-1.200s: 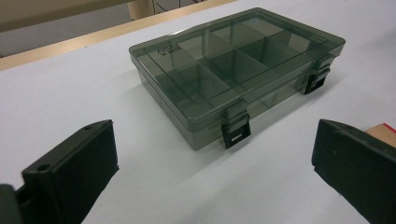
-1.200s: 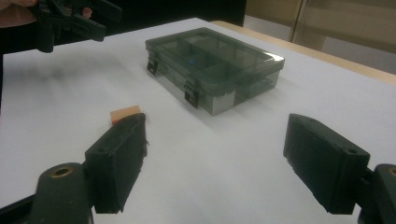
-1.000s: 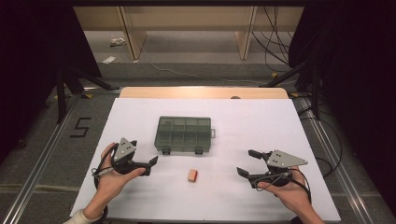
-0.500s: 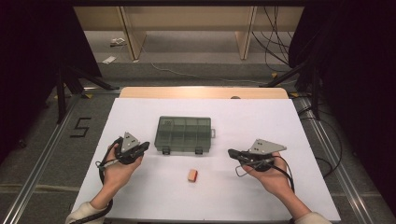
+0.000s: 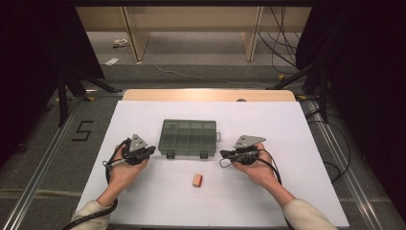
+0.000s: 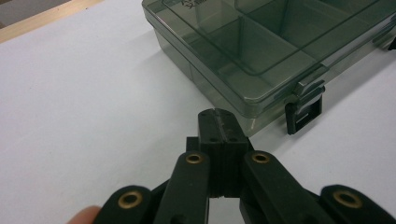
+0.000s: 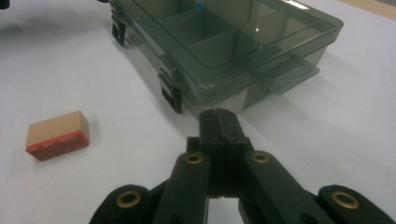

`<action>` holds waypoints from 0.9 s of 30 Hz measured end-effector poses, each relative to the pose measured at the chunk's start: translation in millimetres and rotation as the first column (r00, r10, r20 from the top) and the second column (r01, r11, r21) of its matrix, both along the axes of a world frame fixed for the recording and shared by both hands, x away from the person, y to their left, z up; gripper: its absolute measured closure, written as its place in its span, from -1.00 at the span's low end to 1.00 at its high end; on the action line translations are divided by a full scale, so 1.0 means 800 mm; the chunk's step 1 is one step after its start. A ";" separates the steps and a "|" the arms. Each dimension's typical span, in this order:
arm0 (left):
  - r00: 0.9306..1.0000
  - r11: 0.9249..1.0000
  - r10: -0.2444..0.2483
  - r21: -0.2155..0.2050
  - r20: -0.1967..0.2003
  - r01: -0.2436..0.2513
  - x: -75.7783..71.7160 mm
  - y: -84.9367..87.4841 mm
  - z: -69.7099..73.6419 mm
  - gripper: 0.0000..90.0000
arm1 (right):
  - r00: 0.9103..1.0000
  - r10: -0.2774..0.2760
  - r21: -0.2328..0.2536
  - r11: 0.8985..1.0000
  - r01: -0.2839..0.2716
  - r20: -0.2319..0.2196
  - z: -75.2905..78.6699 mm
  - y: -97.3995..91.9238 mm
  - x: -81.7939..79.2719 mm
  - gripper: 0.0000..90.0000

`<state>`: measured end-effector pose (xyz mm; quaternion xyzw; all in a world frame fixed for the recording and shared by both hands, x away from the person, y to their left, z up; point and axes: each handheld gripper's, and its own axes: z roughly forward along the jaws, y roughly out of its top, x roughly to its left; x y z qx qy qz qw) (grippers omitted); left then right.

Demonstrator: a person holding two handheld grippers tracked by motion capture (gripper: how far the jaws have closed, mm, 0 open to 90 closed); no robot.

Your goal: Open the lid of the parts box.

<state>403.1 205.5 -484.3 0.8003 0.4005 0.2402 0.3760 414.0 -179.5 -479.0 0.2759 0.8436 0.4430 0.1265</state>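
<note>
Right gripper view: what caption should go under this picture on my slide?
Shut right gripper points at a latched smoky compartment box, small red-edged block lying nearby.

Both hands are now farther up the frame and closer to the centre than in the earlier high views. The left gripper (image 5: 149, 151), which a second ago lay low at the left with its jaws spread, now sits with its jaws pressed together, nothing between them, its tip just beside the lower left corner of the compartment box (image 5: 188, 137). The right gripper (image 5: 226, 154) has travelled more, from the lower right of the frame up and inward; its jaws have also come together empty, near the box's lower right corner.
</note>
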 end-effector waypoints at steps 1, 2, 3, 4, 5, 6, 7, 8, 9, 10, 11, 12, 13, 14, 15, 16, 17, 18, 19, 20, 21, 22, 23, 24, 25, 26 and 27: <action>1.000 1.000 -0.001 0.002 0.000 0.001 0.000 0.000 0.000 1.00 | 1.000 0.003 0.000 1.000 -0.003 -0.005 -0.001 0.002 0.002 1.00; 1.000 1.000 -0.005 0.005 -0.001 0.005 0.001 0.000 -0.001 1.00 | 1.000 0.004 -0.002 1.000 -0.004 -0.008 -0.003 0.004 0.004 1.00; 1.000 1.000 -0.007 0.005 0.001 0.007 0.001 -0.001 -0.001 1.00 | 1.000 0.004 -0.008 1.000 -0.004 -0.010 -0.004 0.005 0.005 1.00; 1.000 1.000 -0.007 0.005 0.001 0.007 0.001 -0.001 -0.001 1.00 | 1.000 0.004 -0.008 1.000 -0.004 -0.010 -0.004 0.005 0.005 1.00; 1.000 1.000 -0.010 0.007 -0.001 0.010 0.002 -0.001 -0.002 1.00 | 1.000 0.004 -0.013 1.000 -0.004 -0.017 -0.007 0.008 0.008 1.00; 1.000 1.000 -0.014 0.008 -0.002 0.014 0.002 -0.002 -0.003 1.00 | 1.000 0.003 -0.013 1.000 -0.003 -0.019 -0.008 0.009 0.009 1.00; 1.000 1.000 -0.016 0.007 -0.002 0.016 0.002 -0.002 -0.003 1.00 | 1.000 0.003 -0.013 1.000 -0.004 -0.021 -0.009 0.011 0.010 1.00; 1.000 1.000 -0.018 0.007 -0.002 0.018 0.002 -0.002 -0.003 1.00 | 1.000 0.005 -0.013 1.000 -0.005 -0.021 -0.009 0.011 0.011 1.00; 1.000 1.000 -0.019 0.005 -0.001 0.019 0.002 -0.003 -0.004 1.00 | 1.000 0.007 -0.014 1.000 -0.008 -0.025 -0.009 0.012 0.011 1.00; 1.000 1.000 -0.021 0.003 -0.002 0.021 0.002 -0.003 -0.004 1.00 | 1.000 0.006 -0.015 1.000 -0.007 -0.024 -0.009 0.012 0.012 1.00; 1.000 1.000 -0.024 0.003 -0.005 0.024 0.002 -0.004 -0.004 1.00 | 1.000 0.005 -0.015 1.000 -0.006 -0.026 -0.009 0.012 0.012 1.00; 1.000 1.000 -0.025 0.002 -0.006 0.025 0.003 -0.004 -0.004 1.00 | 1.000 0.006 -0.013 1.000 -0.006 -0.027 -0.010 0.013 0.013 1.00; 1.000 1.000 -0.025 0.003 -0.006 0.025 0.003 -0.004 -0.004 1.00 | 1.000 0.006 -0.013 1.000 -0.006 -0.029 -0.010 0.013 0.013 1.00; 1.000 1.000 -0.025 0.003 -0.006 0.025 0.003 -0.004 -0.004 1.00 | 1.000 0.009 -0.012 1.000 -0.009 -0.029 -0.010 0.014 0.013 1.00; 1.000 1.000 -0.025 0.000 -0.003 0.025 0.002 -0.005 -0.004 1.00 | 1.000 0.008 -0.011 1.000 -0.009 -0.029 -0.010 0.014 0.013 1.00; 1.000 1.000 -0.024 0.001 -0.002 0.024 0.002 -0.005 -0.004 1.00 | 1.000 0.008 -0.010 1.000 -0.008 -0.028 -0.010 0.015 0.013 1.00; 1.000 1.000 -0.025 0.000 -0.002 0.025 0.002 -0.005 -0.004 1.00 | 1.000 0.009 -0.008 1.000 -0.010 -0.029 -0.010 0.015 0.013 1.00; 1.000 1.000 -0.025 0.000 -0.001 0.025 0.002 -0.005 -0.004 1.00 | 1.000 0.011 -0.010 1.000 -0.011 -0.025 -0.011 0.016 0.013 1.00; 1.000 1.000 -0.026 0.001 -0.001 0.026 0.002 -0.005 -0.004 1.00 | 1.000 0.011 -0.010 1.000 -0.011 -0.024 -0.011 0.016 0.013 1.00; 1.000 1.000 -0.029 0.000 0.000 0.029 0.002 -0.005 -0.004 1.00 | 1.000 0.013 -0.009 1.000 -0.013 -0.025 -0.011 0.017 0.012 1.00; 1.000 1.000 -0.031 0.000 0.001 0.031 0.002 -0.005 -0.004 1.00 | 1.000 0.015 -0.009 1.000 -0.015 -0.023 -0.011 0.017 0.012 1.00; 0.999 0.999 -0.033 0.001 0.001 0.033 0.002 -0.006 -0.004 1.00 | 1.000 0.016 -0.008 1.000 -0.016 -0.023 -0.011 0.017 0.012 1.00; 0.999 0.999 -0.034 0.005 0.001 0.034 0.002 -0.006 -0.004 1.00 | 1.000 0.015 -0.005 1.000 -0.016 -0.022 -0.011 0.017 0.012 1.00; 0.999 0.999 -0.033 0.004 0.002 0.033 0.002 -0.006 -0.004 1.00 | 1.000 0.015 -0.004 1.000 -0.015 -0.020 -0.011 0.017 0.012 1.00; 0.999 0.999 -0.033 0.000 0.001 0.033 0.002 -0.006 -0.004 1.00 | 1.000 0.015 -0.002 1.000 -0.015 -0.018 -0.011 0.017 0.012 1.00; 0.999 0.999 -0.033 -0.001 0.002 0.033 0.002 -0.006 -0.004 1.00 | 1.000 0.015 0.001 1.000 -0.015 -0.014 -0.010 0.017 0.012 1.00; 0.999 0.999 -0.033 -0.001 0.003 0.033 0.001 -0.006 -0.003 1.00 | 1.000 0.015 0.002 1.000 -0.015 -0.014 -0.009 0.017 0.011 1.00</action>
